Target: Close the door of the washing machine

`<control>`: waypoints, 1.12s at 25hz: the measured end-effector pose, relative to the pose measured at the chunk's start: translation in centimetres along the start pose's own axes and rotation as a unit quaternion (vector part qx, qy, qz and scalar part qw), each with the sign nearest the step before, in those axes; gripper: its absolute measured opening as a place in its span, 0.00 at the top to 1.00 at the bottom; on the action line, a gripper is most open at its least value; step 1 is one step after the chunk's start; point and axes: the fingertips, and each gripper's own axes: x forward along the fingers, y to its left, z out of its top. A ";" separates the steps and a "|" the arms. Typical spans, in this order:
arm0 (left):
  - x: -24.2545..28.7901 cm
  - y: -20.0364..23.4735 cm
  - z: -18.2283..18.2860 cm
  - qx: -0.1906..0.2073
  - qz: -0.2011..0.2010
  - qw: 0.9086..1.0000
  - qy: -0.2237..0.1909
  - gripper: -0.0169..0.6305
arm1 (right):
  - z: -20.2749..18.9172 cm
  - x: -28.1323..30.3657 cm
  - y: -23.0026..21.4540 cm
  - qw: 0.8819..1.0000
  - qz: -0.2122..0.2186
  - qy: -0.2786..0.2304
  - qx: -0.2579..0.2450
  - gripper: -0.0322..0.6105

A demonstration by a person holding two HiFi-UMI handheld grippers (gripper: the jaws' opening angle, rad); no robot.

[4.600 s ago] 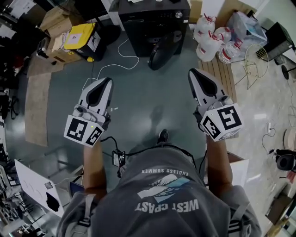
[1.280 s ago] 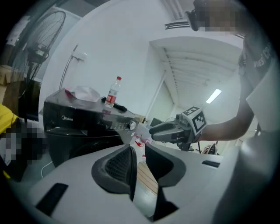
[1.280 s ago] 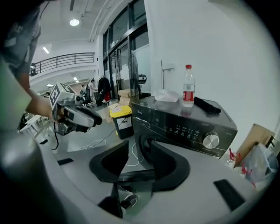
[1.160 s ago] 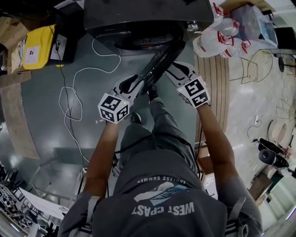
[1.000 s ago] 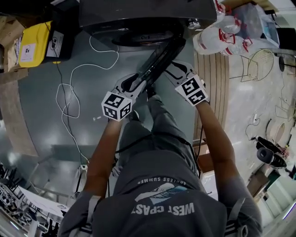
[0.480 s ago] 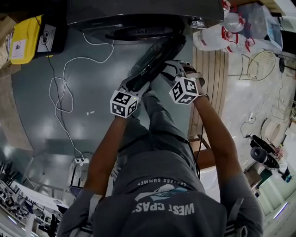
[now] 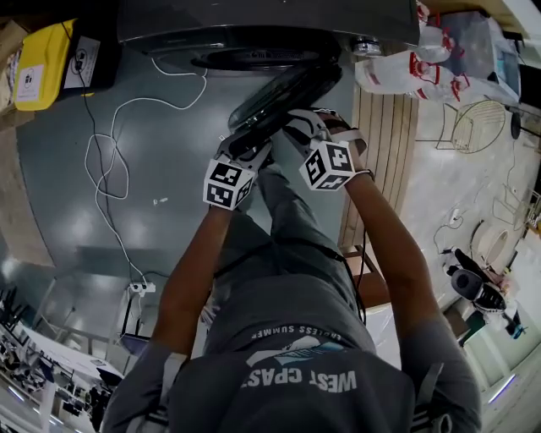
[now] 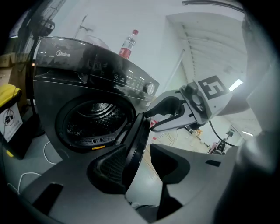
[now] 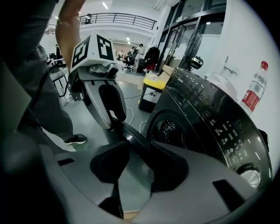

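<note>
The dark washing machine (image 7: 254, 25) stands at the top of the head view with its drum (image 8: 94, 120) exposed. Its round door (image 7: 287, 93) hangs open, swung out toward me. My left gripper (image 7: 245, 139) straddles the door's free edge (image 8: 135, 140). It is open, and the rim lies close against its left finger (image 8: 109, 168). From the other side my right gripper (image 7: 296, 127) also straddles the rim (image 9: 131, 138). Its jaws are closing with the door edge between them, and a gap still shows beside the rim. Each gripper sees the other: right gripper (image 8: 175, 113), left gripper (image 9: 105, 100).
A white cable (image 7: 110, 161) loops over the grey floor left of the door. A yellow box (image 7: 34, 63) sits at the far left. Plastic jugs (image 7: 397, 72) and a wooden pallet (image 7: 380, 144) lie to the right. A bottle (image 8: 127, 43) stands on the machine. My legs are below the door.
Both grippers have sunk lower along the door's edge and now sit astride it. The right gripper has rolled and its jaws have narrowed. The door stays open.
</note>
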 end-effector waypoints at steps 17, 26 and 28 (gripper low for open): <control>0.8 7.8 5.6 0.029 0.075 0.996 -0.027 0.69 | 2.9 3.7 -5.6 1.000 -0.014 -0.019 0.013 0.74; 0.1 10.0 7.5 0.015 0.094 0.994 -0.048 0.69 | 3.9 5.4 -8.8 0.999 -0.033 -0.021 0.018 0.76; -0.1 10.5 7.9 0.014 0.097 0.994 -0.052 0.69 | 4.0 5.9 -9.5 0.999 -0.040 -0.019 0.017 0.76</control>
